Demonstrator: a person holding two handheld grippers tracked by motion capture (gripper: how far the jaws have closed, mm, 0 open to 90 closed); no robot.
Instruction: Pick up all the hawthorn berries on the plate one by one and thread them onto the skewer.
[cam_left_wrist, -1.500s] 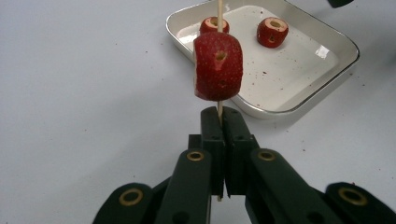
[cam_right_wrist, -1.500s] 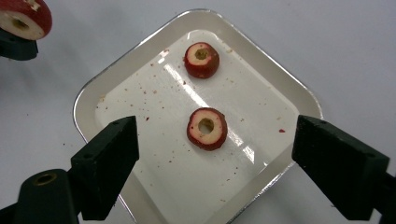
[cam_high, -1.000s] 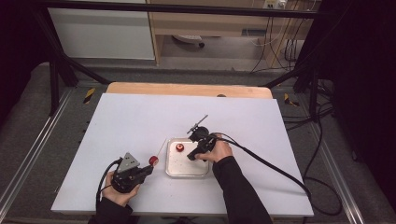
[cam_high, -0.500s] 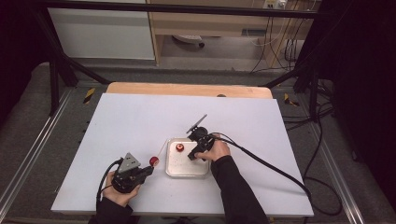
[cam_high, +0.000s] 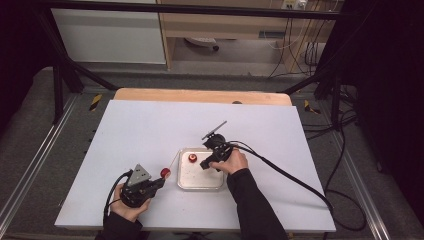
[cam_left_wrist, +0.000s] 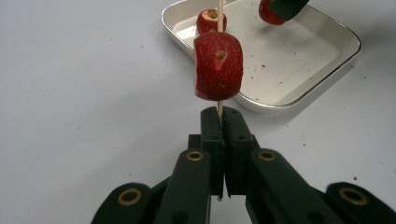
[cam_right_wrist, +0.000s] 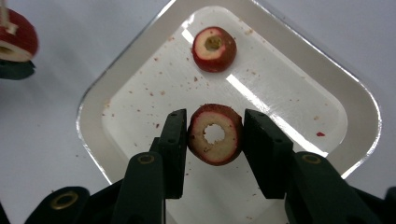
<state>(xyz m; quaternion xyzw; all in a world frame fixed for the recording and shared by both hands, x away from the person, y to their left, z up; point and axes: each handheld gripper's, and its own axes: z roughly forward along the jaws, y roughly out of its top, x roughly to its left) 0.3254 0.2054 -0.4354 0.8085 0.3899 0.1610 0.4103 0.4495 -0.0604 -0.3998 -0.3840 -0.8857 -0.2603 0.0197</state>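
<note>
On the white tabletop (cam_high: 150, 130), a little in front of the person, stood a shallow metal tray (cam_high: 186, 183) with small red specks on its bottom. One piece of red fruit with a hollow middle (cam_right_wrist: 214, 48) lay in the tray, near its far corner in the high view.

The right claw (cam_high: 205, 163) was over the tray and held a second piece of hollowed fruit (cam_right_wrist: 215, 134) between its two black jaws. In the right gripper view the jaws pressed on both sides of this piece, and the hole in its middle faced the camera. The jaws had just been closing, with the fruit between them. The piece seemed to be lifted a little above the tray bottom, but I could not tell this for certain.

The left claw (cam_high: 157, 183) was at the left side of the tray, near the front edge of the tabletop. Its jaws were fully closed on a thin wooden skewer (cam_left_wrist: 219, 111). A third piece of red fruit (cam_left_wrist: 218, 66) was already on the skewer, just beyond the jaw tips. The skewer pointed toward the tray, and its far end reached over the tray rim in the left gripper view.

A black cable (cam_high: 290, 175) went from the right claw across the tabletop to its right edge.
</note>
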